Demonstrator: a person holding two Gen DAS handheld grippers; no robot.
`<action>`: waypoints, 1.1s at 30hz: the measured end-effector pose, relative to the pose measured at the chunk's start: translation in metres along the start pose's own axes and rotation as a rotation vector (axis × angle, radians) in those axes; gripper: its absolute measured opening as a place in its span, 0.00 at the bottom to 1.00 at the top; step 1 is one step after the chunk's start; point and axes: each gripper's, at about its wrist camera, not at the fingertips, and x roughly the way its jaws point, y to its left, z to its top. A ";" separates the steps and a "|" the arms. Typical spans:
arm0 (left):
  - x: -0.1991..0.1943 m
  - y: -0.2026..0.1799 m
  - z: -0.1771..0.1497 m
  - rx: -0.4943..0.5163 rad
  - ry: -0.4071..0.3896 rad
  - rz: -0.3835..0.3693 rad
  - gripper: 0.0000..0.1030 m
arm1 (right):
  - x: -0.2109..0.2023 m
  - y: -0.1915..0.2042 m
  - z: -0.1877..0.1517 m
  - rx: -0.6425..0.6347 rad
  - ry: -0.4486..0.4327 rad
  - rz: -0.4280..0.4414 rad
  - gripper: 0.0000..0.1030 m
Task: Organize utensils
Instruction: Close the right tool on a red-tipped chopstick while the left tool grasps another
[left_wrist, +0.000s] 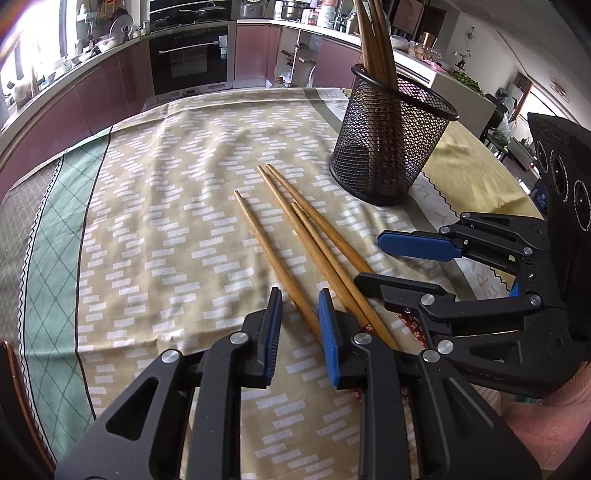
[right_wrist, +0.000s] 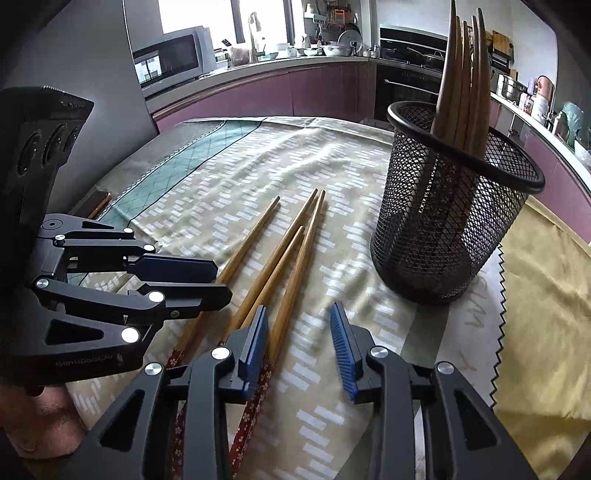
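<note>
Several wooden chopsticks (left_wrist: 295, 236) with red floral ends lie side by side on the patterned tablecloth; they also show in the right wrist view (right_wrist: 273, 258). A black mesh holder (left_wrist: 388, 144) stands behind them with several chopsticks (left_wrist: 376, 40) upright in it; it also shows in the right wrist view (right_wrist: 450, 206). My left gripper (left_wrist: 299, 332) is open just above the near ends of the loose chopsticks, one chopstick lying between its fingers. My right gripper (right_wrist: 299, 343) is open and empty beside them; it also shows in the left wrist view (left_wrist: 391, 258).
The tablecloth (left_wrist: 166, 229) covers the table, with a yellow cloth (right_wrist: 546, 295) to the right of the holder. A dark flat object (right_wrist: 98, 205) lies near the far left table edge. Kitchen counters and an oven (left_wrist: 192, 59) stand behind the table.
</note>
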 end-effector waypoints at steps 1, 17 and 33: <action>0.000 0.000 0.000 0.000 0.000 0.006 0.18 | 0.001 -0.001 0.001 0.004 -0.002 0.002 0.28; -0.016 0.005 -0.005 -0.072 -0.055 0.013 0.07 | -0.013 -0.027 -0.006 0.159 -0.039 0.089 0.06; -0.008 0.000 -0.011 -0.034 -0.010 -0.027 0.08 | -0.017 -0.011 -0.013 0.085 0.009 0.140 0.06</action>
